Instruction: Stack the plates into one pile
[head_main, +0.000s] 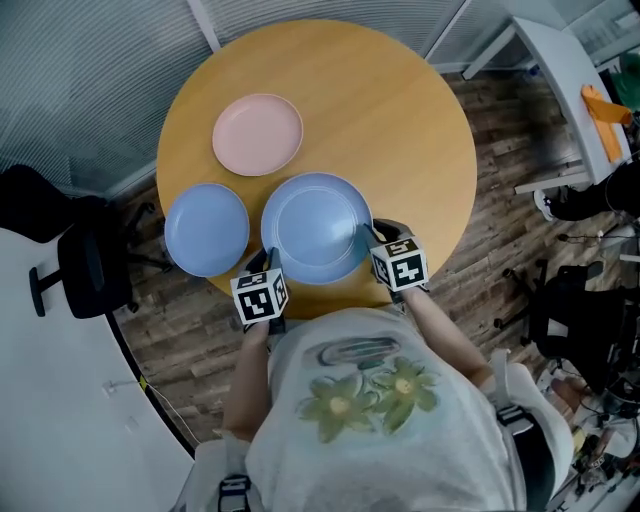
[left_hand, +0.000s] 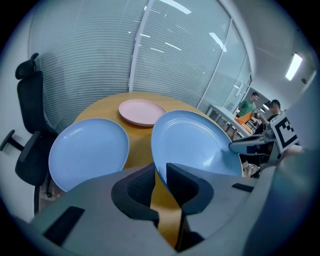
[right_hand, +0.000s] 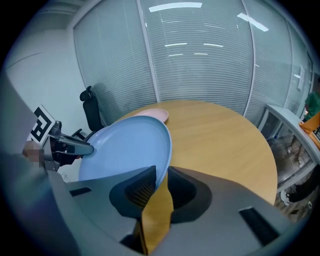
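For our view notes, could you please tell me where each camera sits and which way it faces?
Head view: on the person's head, facing steeply down at the table; torso and both grippers show.
Left gripper view: on the left gripper, facing across the table towards blinds; own jaws on the large blue plate.
Right gripper view: on the right gripper, facing likewise; own jaws on that plate's opposite rim.
Shared: both gripper views show the pink plate.

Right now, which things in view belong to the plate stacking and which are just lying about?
Job: large blue plate, gripped at its rim by left hand-held gripper and right hand-held gripper; small blue plate; pink plate.
Lying about: black office chair; white desk.
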